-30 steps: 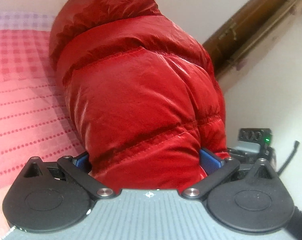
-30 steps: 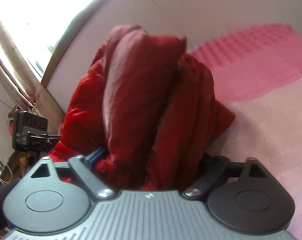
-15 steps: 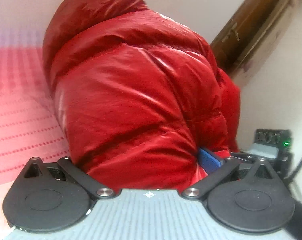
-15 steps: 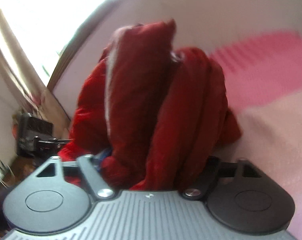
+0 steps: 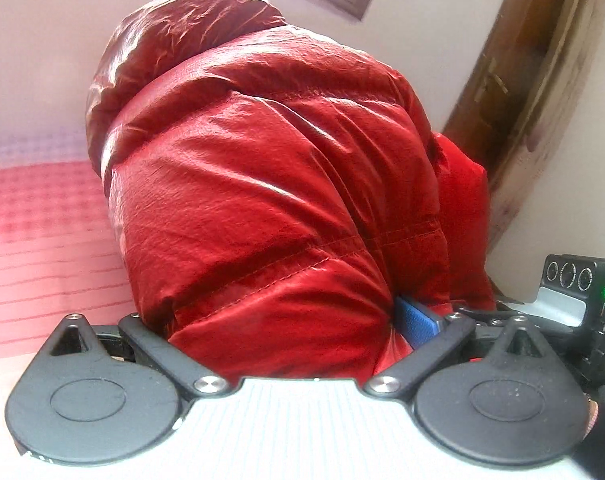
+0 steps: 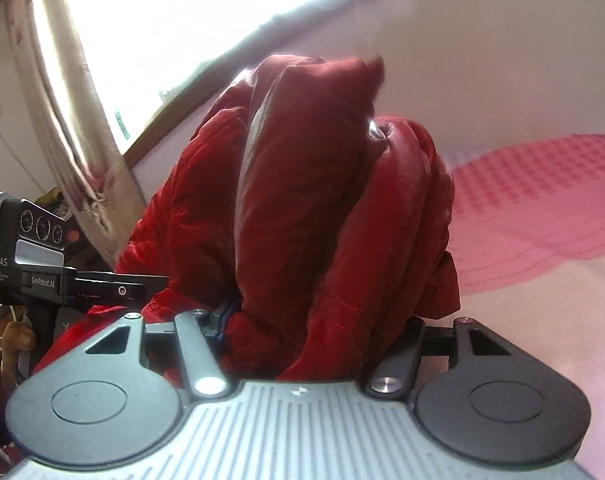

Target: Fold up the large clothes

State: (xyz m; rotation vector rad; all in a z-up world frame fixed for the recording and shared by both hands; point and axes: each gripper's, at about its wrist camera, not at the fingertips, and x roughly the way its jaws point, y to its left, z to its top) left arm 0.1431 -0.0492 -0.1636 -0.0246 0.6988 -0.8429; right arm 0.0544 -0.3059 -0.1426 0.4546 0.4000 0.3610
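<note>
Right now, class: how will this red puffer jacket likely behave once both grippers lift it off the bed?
The red puffer jacket is probably floppy: it bulges and droops around the left gripper. Its shiny shell looks slippery. Puffy quilting bunched in the right gripper suggests lightness.

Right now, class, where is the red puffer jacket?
The red jacket fills the middle of both wrist views, gripped by the left gripper and right gripper, with the pink bedspread behind it.

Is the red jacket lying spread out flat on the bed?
No, the red jacket is bunched up between the left gripper's fingers, above the pink bedspread.
</note>
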